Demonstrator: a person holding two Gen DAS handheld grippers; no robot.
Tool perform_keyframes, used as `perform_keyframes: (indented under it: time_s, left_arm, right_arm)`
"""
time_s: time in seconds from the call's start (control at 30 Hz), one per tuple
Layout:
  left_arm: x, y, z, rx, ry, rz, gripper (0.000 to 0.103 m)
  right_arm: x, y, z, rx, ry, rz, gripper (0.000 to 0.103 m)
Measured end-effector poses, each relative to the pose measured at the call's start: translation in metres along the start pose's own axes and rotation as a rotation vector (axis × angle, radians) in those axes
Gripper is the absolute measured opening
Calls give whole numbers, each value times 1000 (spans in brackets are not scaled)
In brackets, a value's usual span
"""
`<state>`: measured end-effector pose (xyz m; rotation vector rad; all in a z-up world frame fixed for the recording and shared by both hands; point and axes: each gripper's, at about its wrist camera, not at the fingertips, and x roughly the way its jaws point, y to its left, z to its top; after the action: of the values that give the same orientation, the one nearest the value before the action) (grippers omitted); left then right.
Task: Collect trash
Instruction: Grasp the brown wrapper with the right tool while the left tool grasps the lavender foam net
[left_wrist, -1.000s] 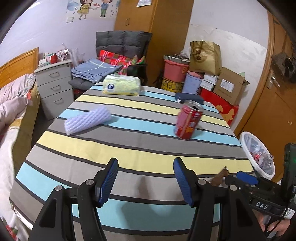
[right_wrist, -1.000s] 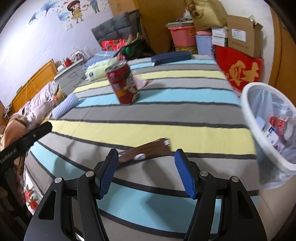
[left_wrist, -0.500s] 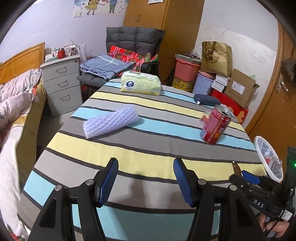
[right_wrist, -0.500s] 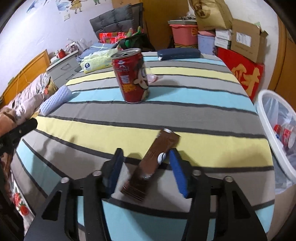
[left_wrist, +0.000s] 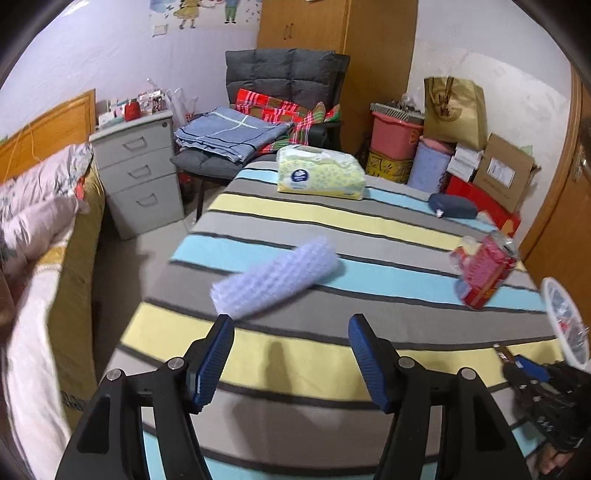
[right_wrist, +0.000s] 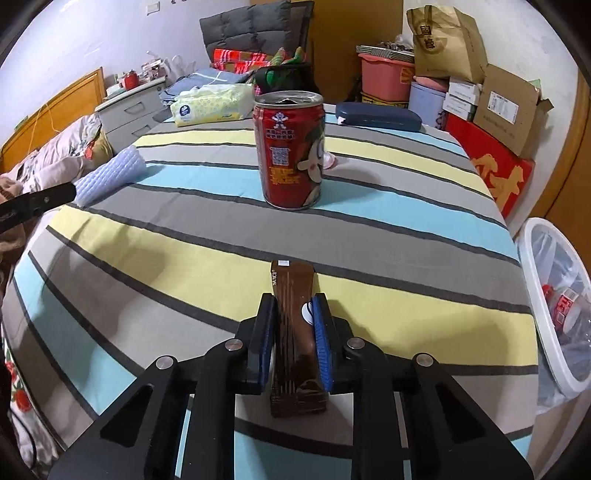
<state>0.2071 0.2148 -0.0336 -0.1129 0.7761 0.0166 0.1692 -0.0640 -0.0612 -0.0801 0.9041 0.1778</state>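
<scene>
Our right gripper (right_wrist: 293, 321) clamps a brown wrapper (right_wrist: 295, 332) above the striped tablecloth (right_wrist: 207, 236).
Our left gripper (left_wrist: 290, 354) hangs spread apart near a lilac foam roll (left_wrist: 273, 282); a red can (right_wrist: 290, 149), blurred in the left view, stands ahead, the white bin (right_wrist: 546, 295) rightward.

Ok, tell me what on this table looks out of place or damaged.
The red can stands upright mid-table with its top torn open and jagged, clearly trash. Just behind it lies a small crumpled pinkish scrap. The brown wrapper is flattened, already pinched in the right tool. Nothing looks spilled.
</scene>
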Motion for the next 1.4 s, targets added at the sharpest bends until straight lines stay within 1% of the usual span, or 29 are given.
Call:
perform_keyframes:
  time_s: [0.23, 0.33, 0.4, 0.47, 0.53, 0.63, 0.73, 0.8, 0.83, 0.93, 1.0, 1.1, 1.13, 1.2, 1.23, 1.27, 1.3, 1.4]
  left_arm:
    - [35, 9, 21, 46, 43, 19, 65]
    - [49, 14, 26, 42, 71, -2, 65]
    - [56, 16, 29, 48, 78, 20, 65]
    - [60, 16, 32, 81, 72, 47, 65]
    - [64, 19, 35, 89, 77, 32, 65]
    - [68, 19, 40, 125, 70, 45, 65]
    - [75, 18, 44, 161, 78, 16, 66]
    - [81, 18, 47, 162, 69, 40, 66]
    - [85, 17, 49, 170, 82, 45, 66]
    - [93, 15, 53, 183, 83, 50, 66]
    - [95, 13, 53, 201, 79, 39, 66]
    - [101, 12, 53, 192, 108, 16, 66]
    - [103, 13, 53, 180, 113, 9, 65]
    - [104, 13, 52, 177, 120, 8, 56]
    - [106, 12, 52, 184, 125, 16, 48]
    - [107, 11, 52, 189, 133, 19, 44]
    - [107, 10, 51, 188, 137, 11, 42]
    - [105, 8, 50, 179, 143, -3, 31]
  right_arm:
    - [4, 4, 4, 3, 10, 20, 21]
    - [5, 4, 6, 5, 15, 27, 21]
    - [6, 4, 6, 8, 18, 33, 21]
    - [6, 4, 7, 9, 18, 37, 21]
    - [6, 4, 7, 8, 19, 37, 21]
    - [7, 3, 7, 6, 22, 39, 21]
    - [7, 3, 7, 8, 23, 42, 21]
    - [7, 3, 6, 6, 23, 41, 21]
    - [7, 2, 7, 7, 23, 42, 21]
    - [7, 3, 7, 9, 23, 45, 21]
    - [7, 3, 7, 9, 23, 46, 21]
    - [7, 4, 7, 4, 22, 43, 21]
    - [7, 3, 8, 4, 22, 44, 21]
    - [7, 2, 8, 7, 22, 48, 21]
    - [7, 2, 8, 8, 22, 51, 21]
    - [7, 2, 8, 8, 21, 52, 21]
    - [7, 2, 8, 9, 21, 53, 21]
    - [7, 1, 7, 11, 21, 57, 21]
